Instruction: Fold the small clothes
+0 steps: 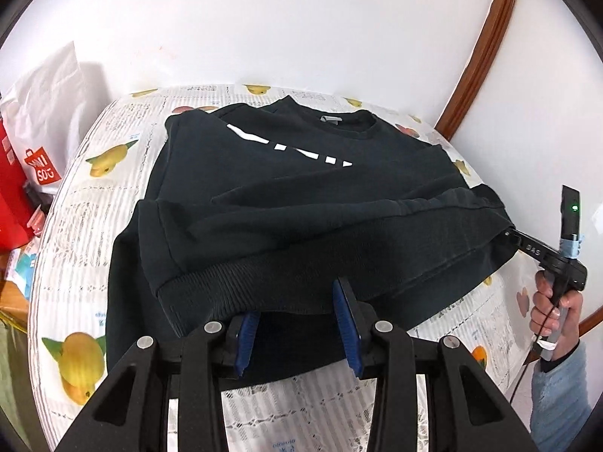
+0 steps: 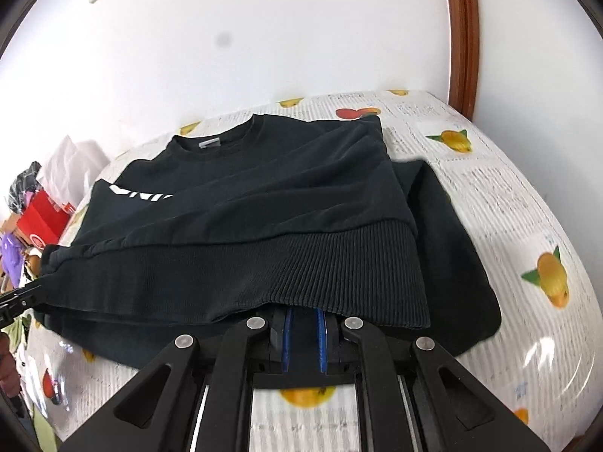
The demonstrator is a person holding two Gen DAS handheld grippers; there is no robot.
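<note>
Table (image 1: 75,233) with fruit-print cover carries black sweatshirt (image 1: 286,196), bottom part folded up over body, collar at far side. Ribbed hem (image 2: 331,263) lifted off cover at near edge. Left gripper (image 1: 297,320) at hem — blue pads partly spread, cloth lies between them. Right gripper (image 2: 303,333) — pads nearly together, pinching hem, tips hidden under fabric.

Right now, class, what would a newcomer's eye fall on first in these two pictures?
A black sweatshirt with white lettering fills the middle of a fruit-print tablecloth. Both grippers, left and right, pinch its ribbed hem at the near edge. A red-and-white shopping bag stands far left.
</note>
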